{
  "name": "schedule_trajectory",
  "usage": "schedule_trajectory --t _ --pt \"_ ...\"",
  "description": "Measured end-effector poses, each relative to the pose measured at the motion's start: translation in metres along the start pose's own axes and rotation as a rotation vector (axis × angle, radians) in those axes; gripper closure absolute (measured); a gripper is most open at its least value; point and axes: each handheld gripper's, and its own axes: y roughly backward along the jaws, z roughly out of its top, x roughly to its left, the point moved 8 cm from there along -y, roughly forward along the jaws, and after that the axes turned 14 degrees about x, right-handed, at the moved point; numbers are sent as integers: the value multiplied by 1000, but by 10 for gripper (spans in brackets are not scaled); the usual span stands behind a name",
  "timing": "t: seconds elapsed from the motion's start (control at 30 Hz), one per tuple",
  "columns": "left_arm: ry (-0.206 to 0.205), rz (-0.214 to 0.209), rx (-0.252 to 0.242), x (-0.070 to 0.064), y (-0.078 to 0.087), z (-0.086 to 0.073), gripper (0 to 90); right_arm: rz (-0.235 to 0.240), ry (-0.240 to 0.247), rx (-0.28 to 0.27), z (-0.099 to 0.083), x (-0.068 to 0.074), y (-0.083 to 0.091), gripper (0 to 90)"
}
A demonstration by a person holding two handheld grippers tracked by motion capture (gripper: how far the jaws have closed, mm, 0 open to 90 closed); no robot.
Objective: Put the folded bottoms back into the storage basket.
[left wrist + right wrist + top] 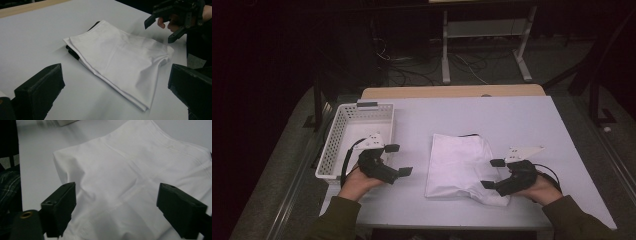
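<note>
- A folded white cloth lay flat near the middle of the white table, with its far edge showing a thin strip of something dark beneath it.
- In the left gripper view the cloth appeared as several stacked layers, the dark strip peeking out along its far left edge.
- The left gripper was held just left of the cloth, clear of it, with its jaws spread wide and nothing between them.
- The left hand gripped the tool from below, next to the near end of a white perforated basket that stood at the left side of the table.
- The right gripper was at the cloth's near right corner, its jaws wide apart and over the fabric's edge; whether the lower jaw touched the cloth could not be told.
- In the right gripper view the cloth spread between and beyond the two black jaws, which were well apart and clamped on nothing.
- The right hand rested near the table's front edge, and the right gripper also showed in the left gripper view, beyond the cloth.
- Both sleeves were dark olive.
</note>
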Motion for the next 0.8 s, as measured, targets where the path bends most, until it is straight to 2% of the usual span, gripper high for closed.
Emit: schedule_trajectory --t 0.07,0.27,0.67,0.8 --pt "0 0 0 0 0 0 0 -19 -3 6 -4 -3 1 132" --pt "1 1 0 0 0 0 0 -47 -24 11 -14 -7 3 16" --pt "2 7 3 0 -1 0 0 -59 -57 39 -41 -10 9 0" --pt "-2 8 8 0 -1 0 0 -59 -49 39 -43 -9 10 0"
